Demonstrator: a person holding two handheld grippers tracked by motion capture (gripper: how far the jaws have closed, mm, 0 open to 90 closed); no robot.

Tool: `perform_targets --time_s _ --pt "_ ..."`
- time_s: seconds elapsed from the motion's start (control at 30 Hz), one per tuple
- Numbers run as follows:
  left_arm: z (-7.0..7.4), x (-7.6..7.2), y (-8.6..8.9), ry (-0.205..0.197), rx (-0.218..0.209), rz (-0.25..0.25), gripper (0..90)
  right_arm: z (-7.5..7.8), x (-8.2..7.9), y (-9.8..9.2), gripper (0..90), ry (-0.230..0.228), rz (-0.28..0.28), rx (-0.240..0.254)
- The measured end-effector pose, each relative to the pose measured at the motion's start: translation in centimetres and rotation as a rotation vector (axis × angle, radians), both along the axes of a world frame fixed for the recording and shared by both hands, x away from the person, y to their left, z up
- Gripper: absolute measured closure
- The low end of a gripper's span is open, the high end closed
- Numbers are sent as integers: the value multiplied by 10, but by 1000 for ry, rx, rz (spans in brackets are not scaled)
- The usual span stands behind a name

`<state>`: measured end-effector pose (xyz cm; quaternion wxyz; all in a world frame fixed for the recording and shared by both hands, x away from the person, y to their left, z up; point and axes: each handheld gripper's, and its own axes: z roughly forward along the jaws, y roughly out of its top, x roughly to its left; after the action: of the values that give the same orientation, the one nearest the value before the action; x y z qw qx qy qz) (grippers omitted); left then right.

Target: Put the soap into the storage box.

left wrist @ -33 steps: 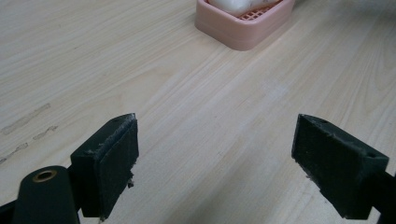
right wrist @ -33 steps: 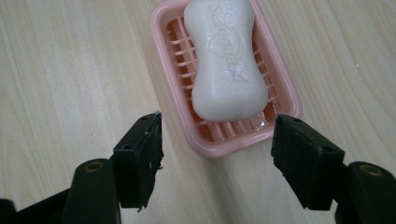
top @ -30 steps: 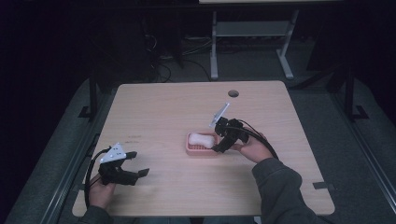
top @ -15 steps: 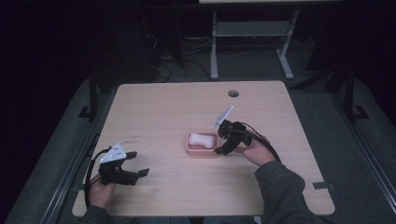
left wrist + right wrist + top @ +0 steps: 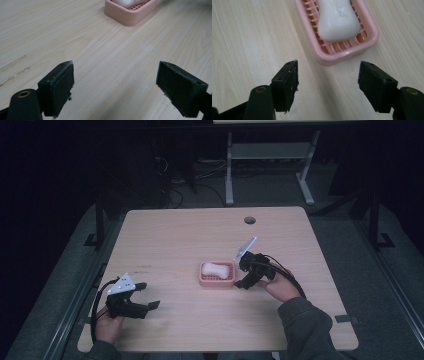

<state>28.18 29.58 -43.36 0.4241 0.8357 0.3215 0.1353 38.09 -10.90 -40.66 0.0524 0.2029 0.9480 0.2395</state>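
A white bar of soap [image 5: 216,268] lies in a pink slatted soap dish [image 5: 204,281] at the middle of the wooden table [image 5: 175,235]. Just right of the dish, my right gripper [image 5: 239,274] is open, its jaws pointing at the dish. In the right gripper view the soap [image 5: 338,20] and the dish rim [image 5: 347,53] lie just beyond the open gripper [image 5: 328,82], which holds nothing. My left gripper [image 5: 148,295] rests open near the front left edge. In the left gripper view the dish [image 5: 130,17] is far ahead of the empty gripper [image 5: 115,87].
A round cable hole [image 5: 250,220] sits in the table's far side. Beyond the table, a white desk frame [image 5: 230,170] and cables stand on the dark floor. Bare wood stretches between the left gripper and the dish.
My right gripper has drawn back slightly from the soap dish, toward the right and nearer the person. The left gripper, the dish and the soap have not moved.
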Motion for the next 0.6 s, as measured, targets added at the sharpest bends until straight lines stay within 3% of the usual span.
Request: perform_targets --time_s 0.13,0.6 --pt "0 0 0 1 1 0 140 0 -3 -2 317 -1 -4 -15" --pt "0 0 0 -3 -1 1 140 -4 -11 -15 316 1 -24 9"
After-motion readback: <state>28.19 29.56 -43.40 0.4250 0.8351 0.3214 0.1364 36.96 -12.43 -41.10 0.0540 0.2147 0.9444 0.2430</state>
